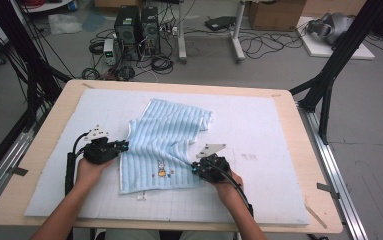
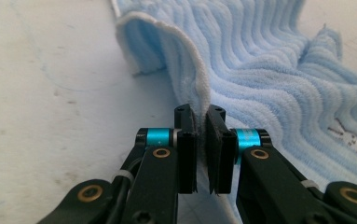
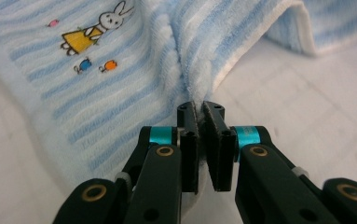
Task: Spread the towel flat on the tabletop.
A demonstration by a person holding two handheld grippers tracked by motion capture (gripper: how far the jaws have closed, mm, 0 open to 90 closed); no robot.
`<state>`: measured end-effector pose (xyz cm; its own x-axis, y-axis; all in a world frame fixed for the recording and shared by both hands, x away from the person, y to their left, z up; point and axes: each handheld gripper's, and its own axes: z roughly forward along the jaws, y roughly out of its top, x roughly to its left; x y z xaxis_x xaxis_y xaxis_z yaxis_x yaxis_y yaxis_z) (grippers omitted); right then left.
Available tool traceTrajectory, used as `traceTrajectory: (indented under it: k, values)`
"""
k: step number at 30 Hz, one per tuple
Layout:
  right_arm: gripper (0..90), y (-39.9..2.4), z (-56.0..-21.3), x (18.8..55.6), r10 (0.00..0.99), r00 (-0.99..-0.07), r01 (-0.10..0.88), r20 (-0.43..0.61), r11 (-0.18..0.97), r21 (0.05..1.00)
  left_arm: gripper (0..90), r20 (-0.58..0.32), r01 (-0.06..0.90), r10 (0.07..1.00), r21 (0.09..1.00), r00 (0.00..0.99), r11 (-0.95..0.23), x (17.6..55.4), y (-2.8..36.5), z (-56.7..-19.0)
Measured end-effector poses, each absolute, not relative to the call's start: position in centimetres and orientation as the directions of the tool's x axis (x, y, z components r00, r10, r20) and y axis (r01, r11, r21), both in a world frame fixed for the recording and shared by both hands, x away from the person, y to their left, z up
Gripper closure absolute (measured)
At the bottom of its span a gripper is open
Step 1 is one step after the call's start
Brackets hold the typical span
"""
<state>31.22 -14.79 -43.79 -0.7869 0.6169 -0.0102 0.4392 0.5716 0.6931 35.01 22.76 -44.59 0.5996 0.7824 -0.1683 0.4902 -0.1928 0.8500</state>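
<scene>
**Striped towel pinched at both side edges**

We find a light-blue striped towel lying on the white gridded mat that covers the worktop. Its long axis runs from the near edge of the mat away from the person, leaning slightly to the right in the high view. The far end is rumpled and partly folded over; the near end lies flatter. The stripes run along the length.

Near the bottom hem we note an embroidered rabbit motif in a yellow dress, with small pink, blue and orange shapes beside it. A small tag sticks out from the near hem; we cannot read any writing on it.

The left gripper is pressed together on the towel's white-bound left edge, which rises as a ridge from between the pads. The right gripper is likewise clamped on a raised fold of the right edge. Both rest low on the mat, on opposite sides of the towel.
</scene>
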Motion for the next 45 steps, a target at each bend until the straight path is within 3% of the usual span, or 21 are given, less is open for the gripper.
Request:
traceTrajectory:
  k: [7, 10, 13, 16, 19, 23, 30, 31, 34, 35, 37, 45]
  values:
    - [85.1, -18.4, -43.7, 28.3, 0.644, -0.765, 0.487, 0.020, 0.558, 0.672, 80.9, -0.197, 0.521, 0.732, 0.817, 0.652, -0.245, 34.5, 21.4, -44.9]
    - [84.4, -19.4, -43.6, 27.3, 0.655, -0.754, 0.514, 0.049, 0.541, 0.665, 68.0, -0.188, 0.524, 0.746, 0.816, 0.639, -0.243, 34.5, 21.2, -44.8]
    - [68.7, -19.9, -43.4, 27.2, 0.673, -0.737, 0.515, 0.070, 0.491, 0.703, 49.5, -0.213, 0.538, 0.793, 0.827, 0.570, -0.165, 34.7, 22.0, -44.6]
    - [53.2, -20.3, -42.7, 28.2, 0.714, -0.695, 0.505, 0.079, 0.407, 0.761, 46.2, -0.227, 0.537, 0.807, 0.834, 0.545, -0.128, 34.8, 22.7, -44.4]
    - [48.2, -20.0, -42.4, 30.2, 0.748, -0.662, 0.482, 0.056, 0.367, 0.796, 45.5, -0.226, 0.521, 0.808, 0.846, 0.544, -0.114, 34.8, 23.0, -44.4]
    - [52.5, -18.5, -42.7, 33.8, 0.759, -0.649, 0.479, 0.054, 0.353, 0.804, 44.8, -0.212, 0.504, 0.801, 0.854, 0.560, -0.127, 34.7, 22.8, -44.4]
    - [58.8, -14.7, -43.9, 38.1, 0.750, -0.661, 0.482, -0.023, 0.448, 0.753, 44.5, -0.208, 0.497, 0.801, 0.859, 0.562, -0.125, 34.8, 22.7, -44.5]
    - [62.3, -14.2, -44.3, 38.8, 0.750, -0.660, 0.489, -0.047, 0.477, 0.730, 44.4, -0.210, 0.497, 0.801, 0.859, 0.561, -0.123, 34.8, 22.7, -44.5]
    - [84.4, -13.9, -44.3, 39.8, 0.722, -0.687, 0.466, -0.080, 0.523, 0.714, 44.6, -0.208, 0.495, 0.801, 0.860, 0.561, -0.124, 34.8, 22.7, -44.5]
    - [85.1, -13.7, -44.2, 40.0, 0.722, -0.679, 0.449, -0.136, 0.554, 0.701, 44.6, -0.209, 0.496, 0.802, 0.860, 0.559, -0.122, 34.8, 22.7, -44.6]
    - [85.7, -13.8, -44.3, 40.3, 0.746, -0.638, 0.436, -0.191, 0.554, 0.709, 44.6, -0.203, 0.499, 0.802, 0.856, 0.562, -0.133, 34.9, 22.6, -44.6]
    - [85.4, -16.4, -45.1, 42.6, 0.881, -0.431, 0.515, -0.194, 0.417, 0.749, 44.7, -0.207, 0.495, 0.787, 0.857, 0.582, -0.141, 34.7, 22.1, -44.7]
